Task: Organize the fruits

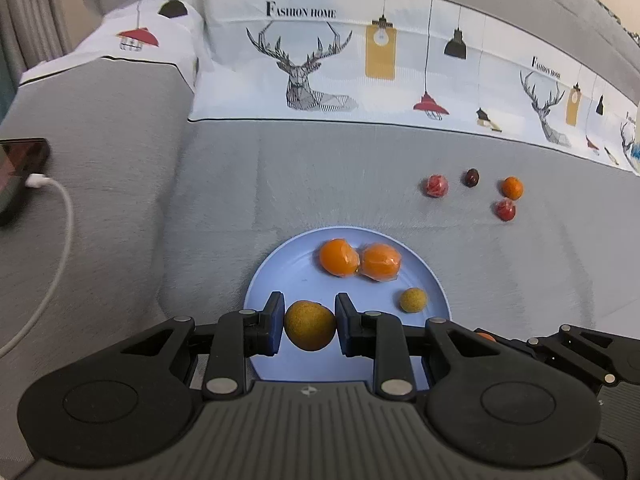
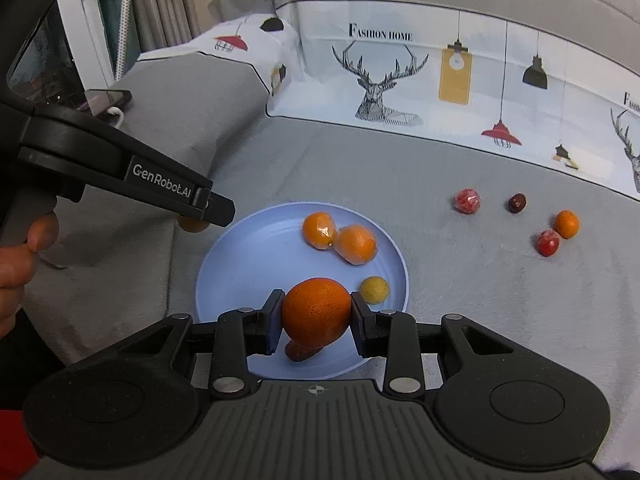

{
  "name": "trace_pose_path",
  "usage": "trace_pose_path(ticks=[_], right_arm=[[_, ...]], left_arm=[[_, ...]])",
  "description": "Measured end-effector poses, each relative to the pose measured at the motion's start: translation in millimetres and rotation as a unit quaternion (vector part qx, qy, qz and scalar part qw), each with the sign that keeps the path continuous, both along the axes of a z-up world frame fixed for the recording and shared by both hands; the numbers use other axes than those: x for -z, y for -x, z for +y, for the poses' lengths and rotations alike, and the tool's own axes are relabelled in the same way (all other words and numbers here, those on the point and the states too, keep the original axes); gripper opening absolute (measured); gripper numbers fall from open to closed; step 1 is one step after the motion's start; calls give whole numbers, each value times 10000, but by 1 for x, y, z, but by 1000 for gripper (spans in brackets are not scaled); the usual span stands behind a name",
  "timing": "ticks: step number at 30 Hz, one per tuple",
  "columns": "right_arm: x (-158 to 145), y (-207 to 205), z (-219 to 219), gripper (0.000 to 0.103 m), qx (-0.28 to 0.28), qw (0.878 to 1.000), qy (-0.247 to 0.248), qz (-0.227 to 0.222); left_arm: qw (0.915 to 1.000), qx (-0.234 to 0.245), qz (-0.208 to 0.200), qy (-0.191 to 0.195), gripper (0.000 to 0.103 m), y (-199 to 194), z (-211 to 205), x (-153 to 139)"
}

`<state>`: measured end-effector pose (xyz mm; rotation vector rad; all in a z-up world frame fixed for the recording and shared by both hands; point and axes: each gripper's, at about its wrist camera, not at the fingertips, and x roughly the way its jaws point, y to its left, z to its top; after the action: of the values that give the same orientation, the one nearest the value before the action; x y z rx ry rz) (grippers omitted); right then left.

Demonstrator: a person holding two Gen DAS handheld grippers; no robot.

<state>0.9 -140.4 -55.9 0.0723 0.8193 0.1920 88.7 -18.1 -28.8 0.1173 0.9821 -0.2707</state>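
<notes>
Hiding beneath the orange [image 2: 316,313]: something reddish-brown.

Grey sofa [image 1: 120,184], deer-print cover [image 1: 304,68], charging phone [image 1: 20,168], curtain [image 2: 160,4]

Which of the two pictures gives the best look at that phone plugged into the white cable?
The left wrist view. There the phone lies at the left edge, large enough to see its dark screen and the white cable plugged in. In the right wrist view the phone is smaller, farther off and partly hidden behind the left gripper.
</notes>
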Motion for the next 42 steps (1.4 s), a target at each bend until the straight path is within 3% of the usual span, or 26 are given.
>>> trace_pose_path(ticks=[18, 19, 20, 21, 22, 23, 25, 28, 37, 42], right_arm=[[38, -45, 1, 37, -191, 9992, 10, 337], [39, -46, 1, 38, -212, 9992, -18, 349], [40, -47, 1, 38, -226, 9991, -34, 364], [41, -49, 2, 47, -256, 9989, -45, 397], [41, -51, 2, 60, -296, 9986, -51, 430], [39, -51, 2, 66, -318, 9986, -57, 421], [34, -48, 2, 83, -347, 9988, -14, 349], [24, -38, -1, 94, -331, 9989, 36, 328], [-7, 23, -5, 100, 42, 9985, -207, 499], [-27, 54, 2, 102, 130, 9996, -89, 238]], left_arm=[[9990, 200, 275, -292, 30, -39, -16, 47], [9990, 216, 239, -310, 35, -39, -16, 47], [9990, 245, 202, -323, 55, -40, -17, 46], [9990, 253, 131, -338, 67, -39, -17, 44], [9992, 228, 35, -337, 91, -37, -17, 42], [9993, 191, -89, -314, 102, -34, -16, 38], [9990, 194, -266, -295, 102, -27, -14, 31], [9983, 263, -165, -485, 102, -16, -14, 25], [9977, -283, 260, -558, 102, 40, 18, 5], [9975, -480, 287, -441, 102, 68, 31, -11]])
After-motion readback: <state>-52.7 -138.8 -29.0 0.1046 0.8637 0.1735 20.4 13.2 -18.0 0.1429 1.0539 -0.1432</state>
